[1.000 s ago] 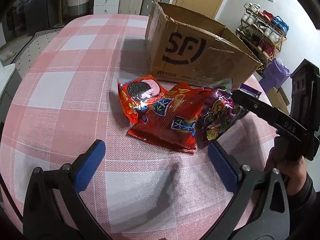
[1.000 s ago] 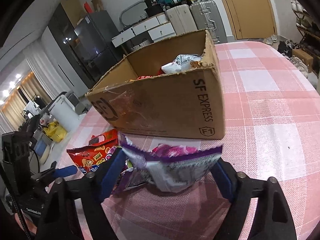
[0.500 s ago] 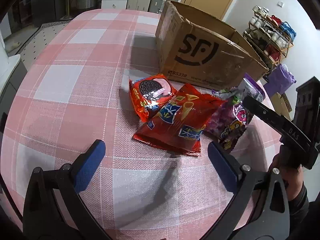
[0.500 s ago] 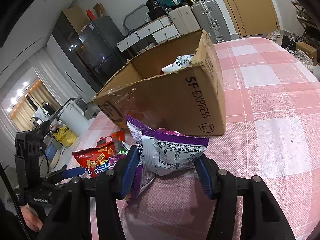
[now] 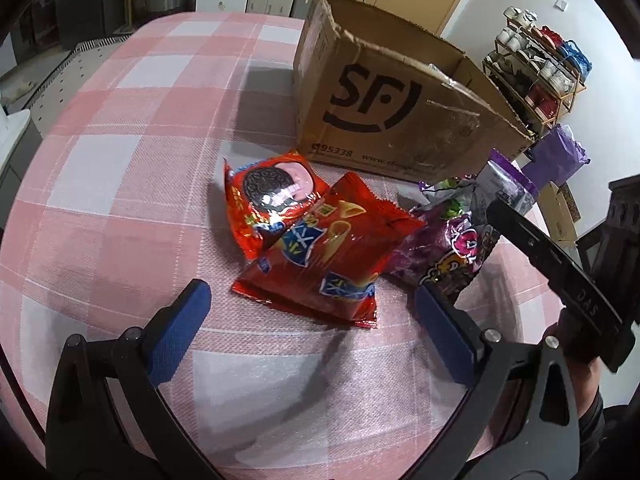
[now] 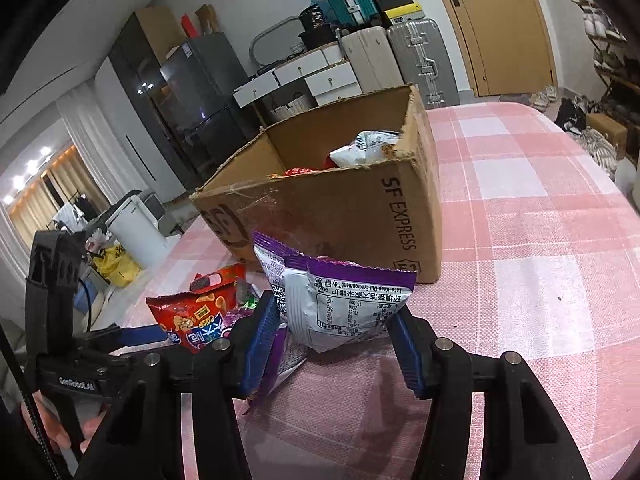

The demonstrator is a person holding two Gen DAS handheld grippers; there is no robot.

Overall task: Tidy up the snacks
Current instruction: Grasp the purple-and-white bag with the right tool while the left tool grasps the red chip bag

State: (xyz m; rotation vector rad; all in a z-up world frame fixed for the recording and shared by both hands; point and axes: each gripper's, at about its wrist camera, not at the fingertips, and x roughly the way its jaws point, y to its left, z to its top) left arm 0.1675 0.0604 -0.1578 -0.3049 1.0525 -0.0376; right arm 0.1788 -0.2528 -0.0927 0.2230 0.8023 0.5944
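Pinching the purple-edged snack bag (image 6: 344, 304) between its blue pads (image 6: 262, 330), the right gripper (image 6: 334, 340) is seen with its jaws drawn in narrow; they have just been closing, and the bag is now held between them, its silvery printed back turned to the camera and its crimped top edge standing up. The grip is taken across the lower half of the pouch, where the film is puffed with air, so the bag is judged light, soft and crushable; a hold nearer the crimped seam would be firmer, since slick foil over an air cushion can be expected to slide or fold. A second purple packet (image 5: 448, 248) lies just beside and partly under the held one, and it may be dragged along if the two are caught together. The left gripper (image 5: 312, 312) hangs above the tablecloth with its jaws wide and nothing between them, the red chip bag (image 5: 332, 260) lying just beyond its fingertips and overlapping the red cookie packet (image 5: 268, 200). Both red packs are flat, glossy and thin, so they are best taken by an edge or corner rather than pressed from above. All of these lie in a cluster near the right edge of the table (image 5: 120, 152), close against the near wall of the cardboard box (image 6: 340, 204), which stands open with a few packets already inside. The contents are likely brittle, so gentle pressure is advised.
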